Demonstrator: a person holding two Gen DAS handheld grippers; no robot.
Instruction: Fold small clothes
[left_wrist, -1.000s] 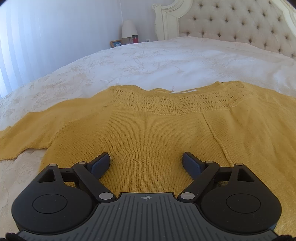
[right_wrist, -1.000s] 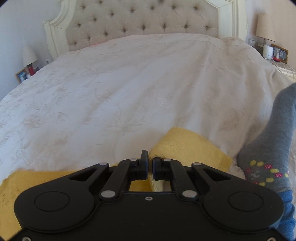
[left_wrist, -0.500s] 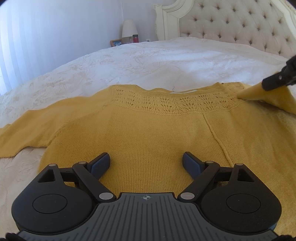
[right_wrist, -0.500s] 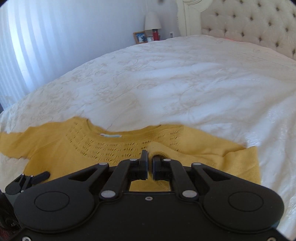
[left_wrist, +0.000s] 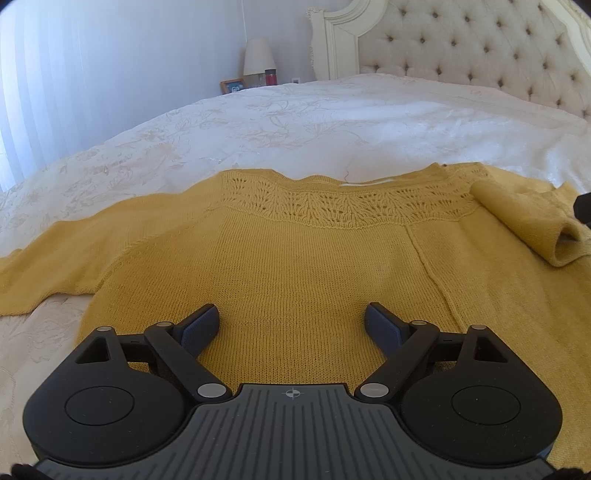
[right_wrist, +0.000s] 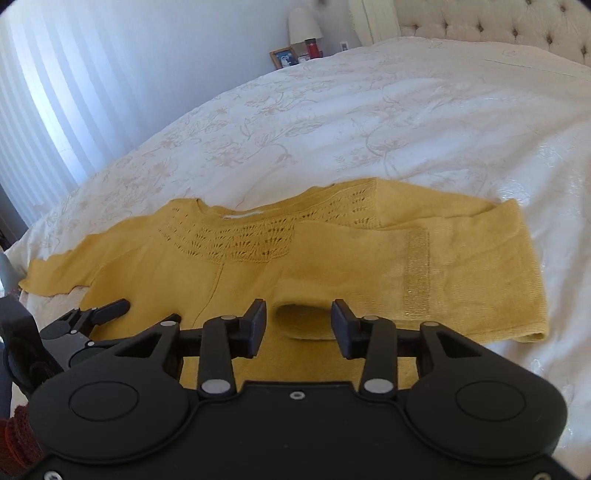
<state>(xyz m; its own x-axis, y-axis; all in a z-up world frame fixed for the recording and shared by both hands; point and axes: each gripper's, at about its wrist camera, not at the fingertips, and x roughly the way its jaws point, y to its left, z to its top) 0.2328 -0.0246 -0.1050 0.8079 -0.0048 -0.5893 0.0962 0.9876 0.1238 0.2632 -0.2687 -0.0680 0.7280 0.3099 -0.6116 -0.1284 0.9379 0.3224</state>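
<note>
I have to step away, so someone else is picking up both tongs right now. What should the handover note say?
Left tongs: open, empty, low over the yellow sweater's hem.
Right tongs: open, empty, right at the cuff of the right sleeve.
Sweater lies flat on the white bedspread, neckline away from you.
Done: right sleeve folded across the body.
Left: the left sleeve lies spread out; fold it in, then fold the body.
</note>
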